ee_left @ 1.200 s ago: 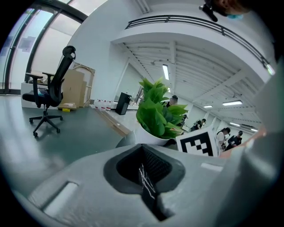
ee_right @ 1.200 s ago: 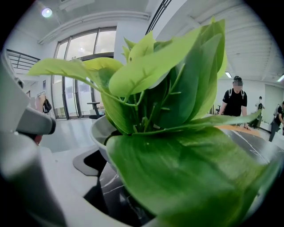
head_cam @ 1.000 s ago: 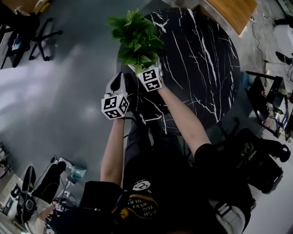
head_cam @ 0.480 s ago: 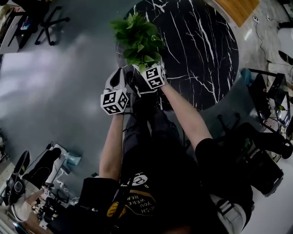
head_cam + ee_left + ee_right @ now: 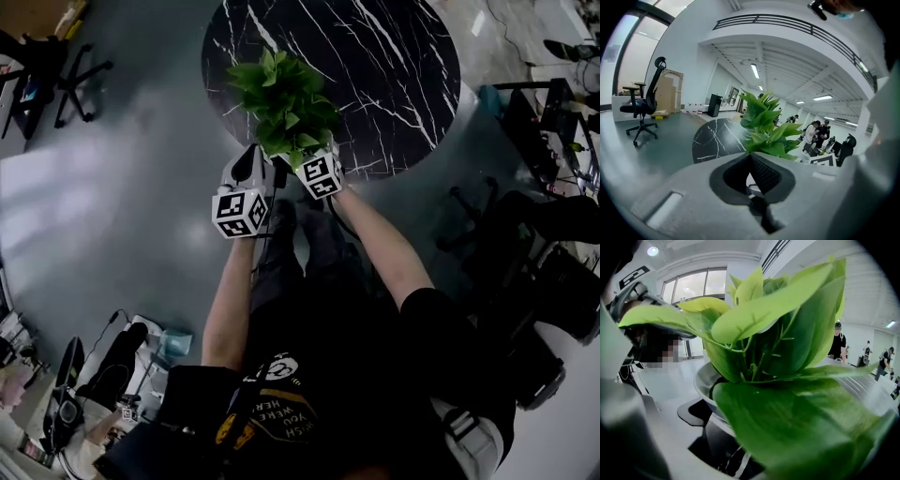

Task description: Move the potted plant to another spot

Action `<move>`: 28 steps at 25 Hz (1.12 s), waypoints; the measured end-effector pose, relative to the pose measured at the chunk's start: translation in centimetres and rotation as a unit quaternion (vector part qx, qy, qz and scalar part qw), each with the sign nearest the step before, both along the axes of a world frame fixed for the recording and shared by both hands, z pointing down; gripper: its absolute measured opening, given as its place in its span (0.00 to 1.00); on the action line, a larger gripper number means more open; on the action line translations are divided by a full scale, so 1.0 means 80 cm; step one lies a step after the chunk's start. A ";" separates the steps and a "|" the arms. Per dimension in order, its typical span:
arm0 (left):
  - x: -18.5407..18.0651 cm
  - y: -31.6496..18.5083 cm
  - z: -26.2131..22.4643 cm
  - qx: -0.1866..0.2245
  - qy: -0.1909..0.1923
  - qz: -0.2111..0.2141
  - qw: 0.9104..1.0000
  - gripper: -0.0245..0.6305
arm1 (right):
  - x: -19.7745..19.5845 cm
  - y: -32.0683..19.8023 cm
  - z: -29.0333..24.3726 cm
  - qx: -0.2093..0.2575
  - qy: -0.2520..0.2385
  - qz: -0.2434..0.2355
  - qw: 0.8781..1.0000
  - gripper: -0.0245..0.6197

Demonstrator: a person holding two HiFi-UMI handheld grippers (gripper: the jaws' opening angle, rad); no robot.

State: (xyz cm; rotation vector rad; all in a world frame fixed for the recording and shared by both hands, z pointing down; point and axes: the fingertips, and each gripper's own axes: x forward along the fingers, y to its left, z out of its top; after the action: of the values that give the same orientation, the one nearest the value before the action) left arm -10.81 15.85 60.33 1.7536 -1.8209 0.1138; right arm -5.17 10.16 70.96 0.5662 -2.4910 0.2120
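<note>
Plant [image 5: 281, 103] sits at the near-left edge of the table [image 5: 394, 84], half over marble and half over the floor [image 5: 141, 187]. Your right gripper [image 5: 309, 157] is pinching the rim of the pot [image 5: 704, 380]. I can't tell from these views whether the pot's base is resting on the table or hanging clear of it.

Your left gripper [image 5: 251, 161] is just beside the pot with its jaws pressed together at the tips. It holds nothing I can name. A small pale patch shows low in the gap, too small to make out.

The plant stands upright, with its long axis running straight up from the pot to the leaf tips. In the head view the leaves [image 5: 787, 357] fan away from you toward the table's middle, and they spread wider than the pot.

Here is what could go wrong:
- You are holding the rim on one side only. The pot's weight hangs off that pinch, so a quick swing or a sudden stop could pivot the pot in the jaws, tip it and spill soil.
- If the rim slips while the pot is past the table's edge, it falls to the floor.
- The leaves fill the right gripper view, so you will be setting the pot down nearly blind from that side.
- The left gripper is close enough to nudge the pot or catch a leaf.
</note>
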 end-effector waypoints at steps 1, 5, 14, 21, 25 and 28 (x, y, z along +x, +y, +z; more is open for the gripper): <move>0.011 0.008 0.002 -0.002 0.003 0.011 1.000 0.04 | 0.013 0.005 0.000 0.001 0.000 0.012 1.000 0.79; 0.049 0.040 0.008 -0.008 0.010 0.051 0.999 0.04 | 0.063 0.020 0.000 0.003 -0.001 0.060 0.998 0.79; 0.108 0.084 0.012 -0.003 0.019 0.109 0.994 0.04 | 0.151 0.045 0.008 0.010 -0.004 0.138 0.990 0.79; 0.130 0.082 0.004 0.005 0.027 0.093 0.995 0.04 | 0.173 0.060 0.008 -0.013 -0.019 0.135 0.991 0.79; 0.132 0.084 0.009 0.003 0.028 0.083 0.996 0.04 | 0.191 0.070 0.013 -0.022 -0.015 0.134 0.991 0.79; 0.140 0.092 0.003 -0.002 0.027 0.089 0.996 0.04 | 0.221 0.091 0.006 -0.042 -0.011 0.156 0.987 0.79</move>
State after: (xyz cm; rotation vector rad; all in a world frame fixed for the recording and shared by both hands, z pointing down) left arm 0.42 23.20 60.61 1.8952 -1.6234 0.1406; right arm 12.50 17.47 71.48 0.9215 -2.3896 0.4439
